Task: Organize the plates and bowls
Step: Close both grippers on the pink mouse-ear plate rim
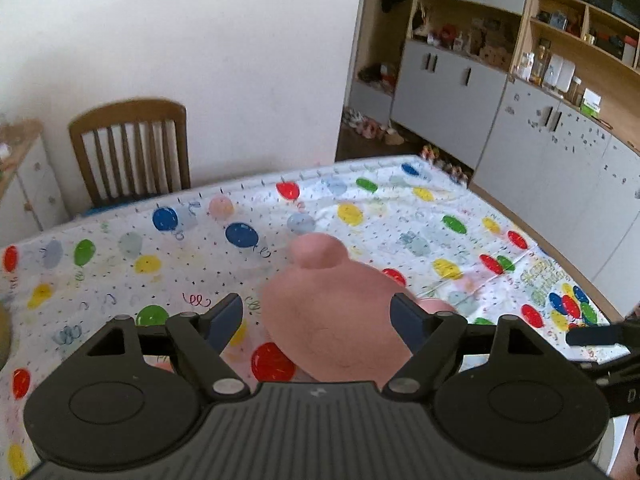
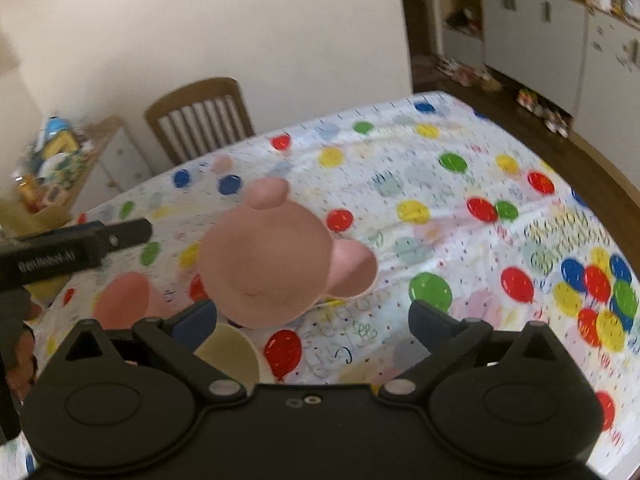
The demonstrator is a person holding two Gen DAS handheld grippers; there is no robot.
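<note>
Both the left gripper [image 1: 316, 320] and the right gripper [image 2: 312, 320] stood wide and held nothing, hovering over the pink bear-shaped bowl [image 2: 260, 272] on the balloon tablecloth [image 2: 460, 208].

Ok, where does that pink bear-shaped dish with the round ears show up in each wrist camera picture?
Left wrist view: the pink bear-shaped dish sits low in the centre, between the left hand-held gripper's open fingers.
Right wrist view: the dish lies left of centre, just beyond the fingers.
Shared landmark: the brown wooden slatted chair behind the table, at the white wall.
</note>
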